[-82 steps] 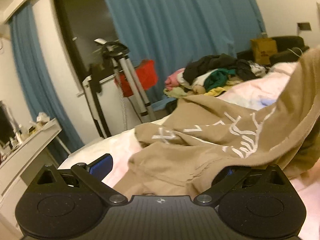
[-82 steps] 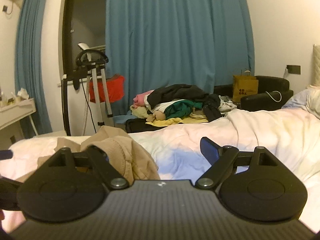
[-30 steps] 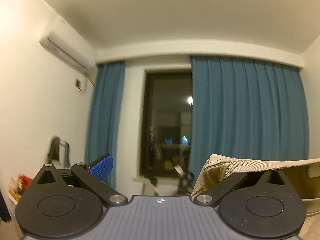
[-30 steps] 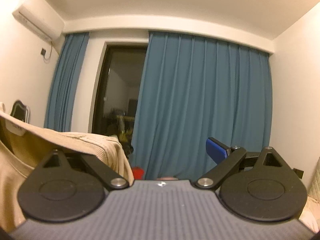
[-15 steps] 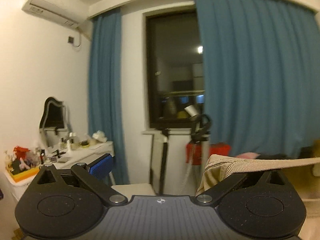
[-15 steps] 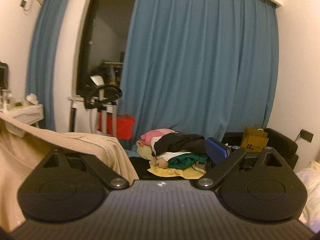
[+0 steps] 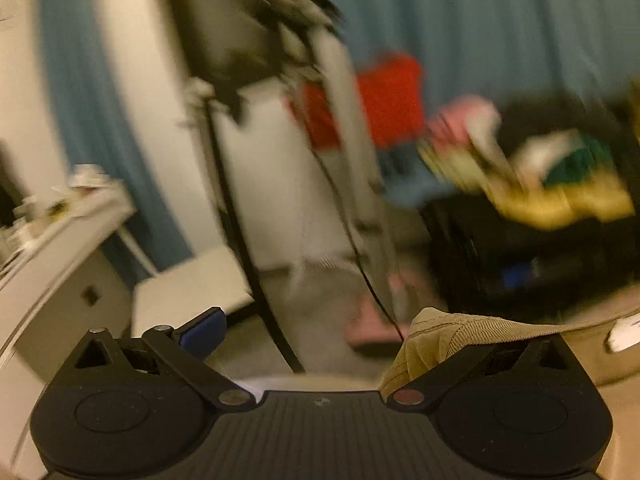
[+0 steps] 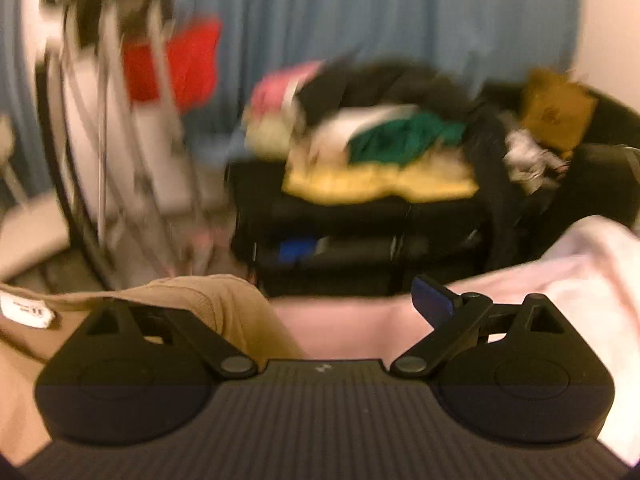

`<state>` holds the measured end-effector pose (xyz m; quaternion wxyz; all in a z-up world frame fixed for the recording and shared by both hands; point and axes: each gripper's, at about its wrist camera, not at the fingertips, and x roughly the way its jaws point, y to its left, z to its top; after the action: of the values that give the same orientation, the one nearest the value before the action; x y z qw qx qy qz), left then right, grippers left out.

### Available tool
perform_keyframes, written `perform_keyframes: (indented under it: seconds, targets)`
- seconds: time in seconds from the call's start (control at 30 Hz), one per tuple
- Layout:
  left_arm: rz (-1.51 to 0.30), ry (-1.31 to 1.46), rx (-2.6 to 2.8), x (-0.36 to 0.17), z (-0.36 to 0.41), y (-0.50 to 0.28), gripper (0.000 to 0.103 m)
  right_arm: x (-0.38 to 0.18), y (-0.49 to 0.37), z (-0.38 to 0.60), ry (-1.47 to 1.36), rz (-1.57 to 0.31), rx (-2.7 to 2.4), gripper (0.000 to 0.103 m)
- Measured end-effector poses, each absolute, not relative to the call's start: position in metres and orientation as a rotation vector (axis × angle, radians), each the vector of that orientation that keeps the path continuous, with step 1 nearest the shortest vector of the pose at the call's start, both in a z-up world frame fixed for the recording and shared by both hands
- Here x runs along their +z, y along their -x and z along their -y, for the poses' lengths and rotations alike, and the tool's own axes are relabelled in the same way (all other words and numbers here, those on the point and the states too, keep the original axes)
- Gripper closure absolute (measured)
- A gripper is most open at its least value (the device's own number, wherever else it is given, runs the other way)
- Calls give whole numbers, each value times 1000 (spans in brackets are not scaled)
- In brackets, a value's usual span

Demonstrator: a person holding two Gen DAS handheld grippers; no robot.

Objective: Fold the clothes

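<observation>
Swinging down fast: both views are blurred, and where half a second ago we faced curtain and window, we now see floor, the clothes pile (image 8: pixel 380 152) at upper right and the bed (image 8: pixel 580 272) at right edge. We judge the lift-and-shake is over and the shirt (image 7: pixel 460 332) is being lowered to lay flat.

Left gripper (image 7: pixel 316 332): fingers look spread wide, yet shirt hem drapes over the right finger at lower right; whether it is pinched we cannot tell. Right gripper (image 8: pixel 320 308): same doubt, cloth over its left finger, lower left, white label (image 8: pixel 26 310) showing.

Against 2.7 s ago: the shirt lay crumpled on the bed; now it hangs stretched between our two grippers, just above the bed.
</observation>
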<state>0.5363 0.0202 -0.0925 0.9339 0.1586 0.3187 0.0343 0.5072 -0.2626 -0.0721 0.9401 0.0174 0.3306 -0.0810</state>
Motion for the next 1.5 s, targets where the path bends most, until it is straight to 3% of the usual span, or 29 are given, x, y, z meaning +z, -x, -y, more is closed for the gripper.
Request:
perform_keyframes:
  seconds: [0.23,0.3,0.6,0.73,1.03,1.23,1.5]
  targets:
    - [-988,-303,-94,-120,-27,-581,0,-84,-537,232,189,-904,45,7]
    - [-999,-326,-107,-111,-24,-579,0,-78,-534,221,227,-924,125,7]
    - [-801,-298,-83,-57,-16,-493,0,-7,-446,196,60,-666,103,7]
    - [-708,-331,-30,-41,-12,-423,0,9,-371,189,-13,-619,6,7]
    - [-743,-289,70,-55,-5,-331,0,16,-154,188,-311,-544,-13,7]
    - [-703,-256,122,-51,1,-339,0,-15,-83,205,-362,-481,-4,7]
    - [-641,-305,242,-50,8,-411,0,-67,-111,244,-510,-487,0,7]
